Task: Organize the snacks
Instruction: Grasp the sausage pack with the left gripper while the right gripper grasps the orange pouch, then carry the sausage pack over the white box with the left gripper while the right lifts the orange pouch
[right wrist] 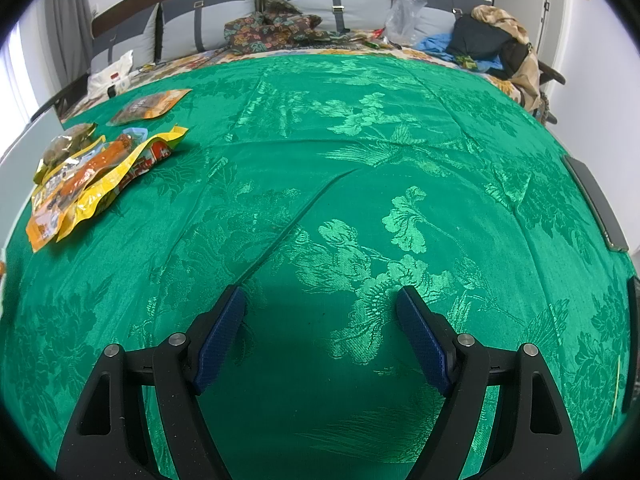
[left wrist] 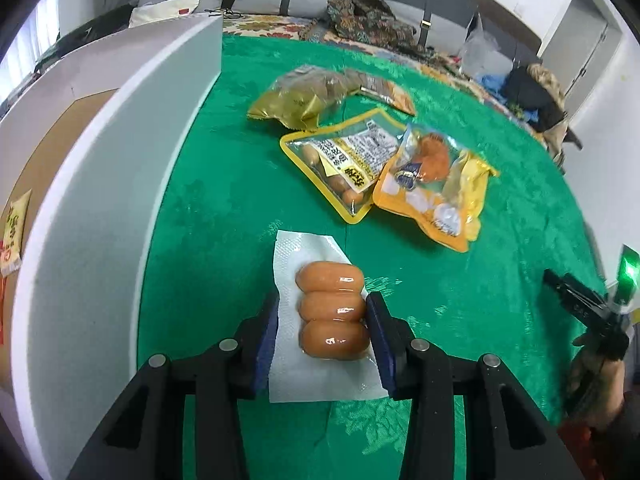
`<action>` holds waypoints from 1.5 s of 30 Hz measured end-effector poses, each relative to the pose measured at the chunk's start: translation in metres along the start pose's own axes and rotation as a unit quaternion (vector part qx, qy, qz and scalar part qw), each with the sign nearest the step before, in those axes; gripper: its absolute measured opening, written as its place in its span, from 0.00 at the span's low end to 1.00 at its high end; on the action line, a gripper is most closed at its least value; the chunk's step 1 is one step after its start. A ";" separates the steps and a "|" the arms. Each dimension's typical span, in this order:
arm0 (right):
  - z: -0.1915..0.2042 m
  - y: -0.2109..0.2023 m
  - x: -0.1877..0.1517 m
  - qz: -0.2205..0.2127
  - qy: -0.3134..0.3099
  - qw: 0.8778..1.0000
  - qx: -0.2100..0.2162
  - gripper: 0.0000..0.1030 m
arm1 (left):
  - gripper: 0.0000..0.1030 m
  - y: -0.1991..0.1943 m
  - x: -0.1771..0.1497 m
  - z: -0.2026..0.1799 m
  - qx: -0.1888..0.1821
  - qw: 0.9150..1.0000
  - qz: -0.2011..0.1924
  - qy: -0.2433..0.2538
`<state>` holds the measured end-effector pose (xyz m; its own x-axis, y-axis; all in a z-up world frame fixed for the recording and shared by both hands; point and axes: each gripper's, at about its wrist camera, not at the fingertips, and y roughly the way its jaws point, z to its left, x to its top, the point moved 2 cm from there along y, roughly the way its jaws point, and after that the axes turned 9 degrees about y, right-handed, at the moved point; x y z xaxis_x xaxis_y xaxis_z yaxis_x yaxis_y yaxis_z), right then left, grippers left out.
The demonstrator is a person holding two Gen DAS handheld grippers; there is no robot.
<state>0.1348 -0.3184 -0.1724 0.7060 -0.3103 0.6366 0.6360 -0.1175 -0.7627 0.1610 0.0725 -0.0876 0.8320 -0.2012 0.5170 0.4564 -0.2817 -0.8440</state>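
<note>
A clear vacuum pack of three sausages with a white backing sits between the blue pads of my left gripper, which is shut on its two sides over the green cloth. Beyond it lie a yellow-rimmed sausage pack, an orange snack bag and an olive-gold bag. A white box stands at the left, with a yellow packet inside. My right gripper is open over bare cloth, with nothing between its fingers. The snack pile lies far to its left.
The green patterned cloth covers the whole surface. A dark flat object lies at its right edge. Pillows, bags and clothes are heaped at the far end. The other hand-held gripper shows at the right edge of the left wrist view.
</note>
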 end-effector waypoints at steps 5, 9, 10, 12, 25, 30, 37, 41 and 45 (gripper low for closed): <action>0.042 -0.002 0.027 0.055 0.063 0.989 0.119 0.79 | 0.41 -0.011 -0.004 -0.002 -0.010 1.000 -0.011 -0.003; 0.103 0.004 0.060 0.077 0.080 0.976 0.188 0.75 | 0.41 -0.025 -0.007 0.000 -0.016 1.000 -0.023 -0.007; 0.116 0.004 0.067 0.072 0.078 0.974 0.199 0.75 | 0.41 -0.029 -0.007 0.001 -0.017 0.999 -0.026 -0.010; 0.151 0.009 0.082 0.081 0.068 0.970 0.219 0.76 | 0.41 -0.033 -0.008 0.004 -0.019 0.999 -0.031 -0.016; 0.221 0.067 0.079 0.151 -0.073 0.982 0.091 0.41 | 0.41 -0.044 -0.012 0.005 -0.035 0.998 -0.047 -0.023; 0.170 0.043 0.073 0.168 0.004 0.971 0.168 0.17 | 0.41 -0.056 -0.013 0.004 -0.046 0.997 -0.061 -0.030; 0.118 0.009 0.058 0.141 0.073 0.968 0.195 0.15 | 0.41 -0.057 -0.010 -0.001 -0.057 0.996 -0.057 -0.033; 0.108 -0.019 0.062 0.117 0.113 0.955 0.249 0.15 | 0.41 -0.068 -0.006 0.000 -0.073 0.994 -0.069 -0.049; 0.111 -0.045 0.068 0.100 0.121 0.945 0.287 0.13 | 0.41 -0.084 -0.001 0.006 -0.087 0.990 -0.086 -0.062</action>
<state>0.1889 -0.2293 -0.0825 0.7829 -0.4863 0.3880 0.6098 0.4767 -0.6332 0.1238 0.1025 -0.0177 0.7839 -0.0216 0.6205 0.5426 -0.4619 -0.7016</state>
